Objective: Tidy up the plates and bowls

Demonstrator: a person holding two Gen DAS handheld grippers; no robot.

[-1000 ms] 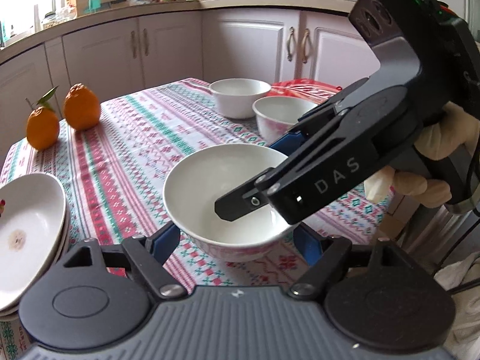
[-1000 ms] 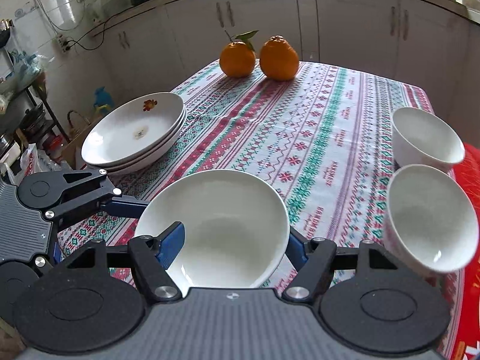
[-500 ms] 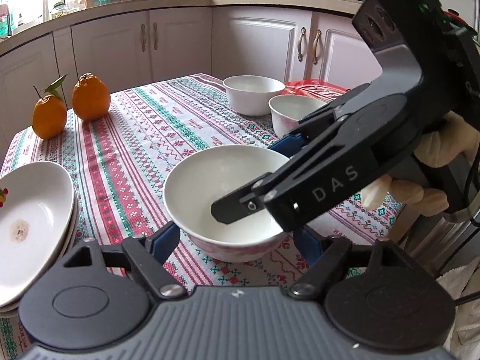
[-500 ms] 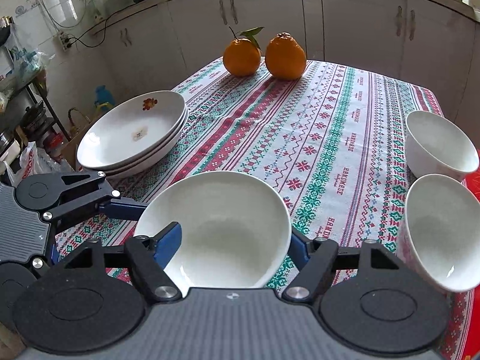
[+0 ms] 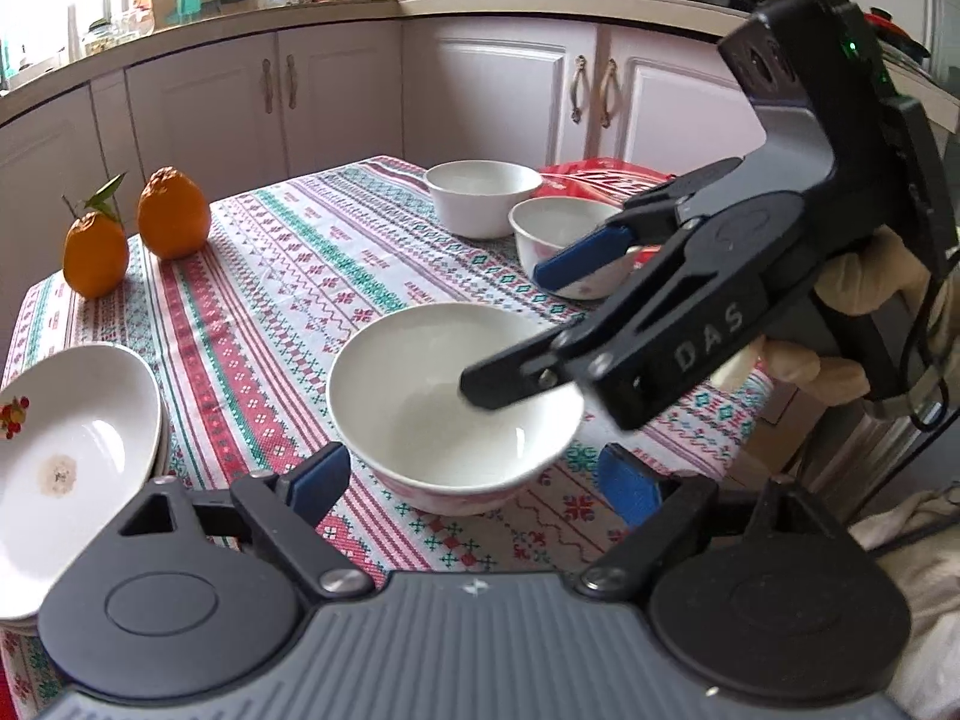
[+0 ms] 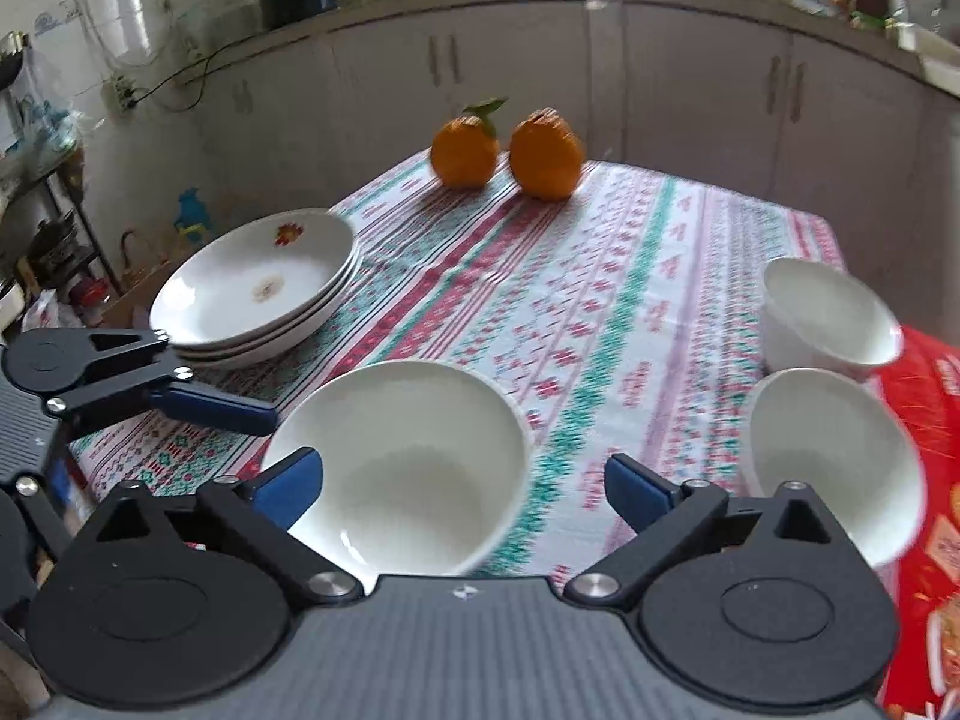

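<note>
A white bowl [image 5: 450, 408] with a pink pattern stands on the patterned tablecloth [image 5: 288, 276], between both grippers. My left gripper [image 5: 474, 480] straddles its near side and its jaws are opening, the blue pads standing clear of the bowl's wall. My right gripper [image 6: 462, 486] reaches in from the right and is also opening wide around the same bowl [image 6: 396, 456]; a gap shows beside its right pad. In the left wrist view the right gripper [image 5: 504, 330] hangs over the rim, held by a gloved hand [image 5: 864, 288]. One left finger [image 6: 216, 408] shows beside the bowl.
Two smaller white bowls [image 5: 483, 195] [image 5: 564, 240] stand at the far right by a red packet [image 6: 924, 480]. A stack of flowered plates [image 6: 258, 282] sits at the table's left edge. Two oranges [image 6: 546, 153] stand at the far end. Kitchen cabinets surround the table.
The right gripper's jaws have spread wide and let go of the bowl. The left gripper's jaws have widened too. The bowl stays on the cloth.
</note>
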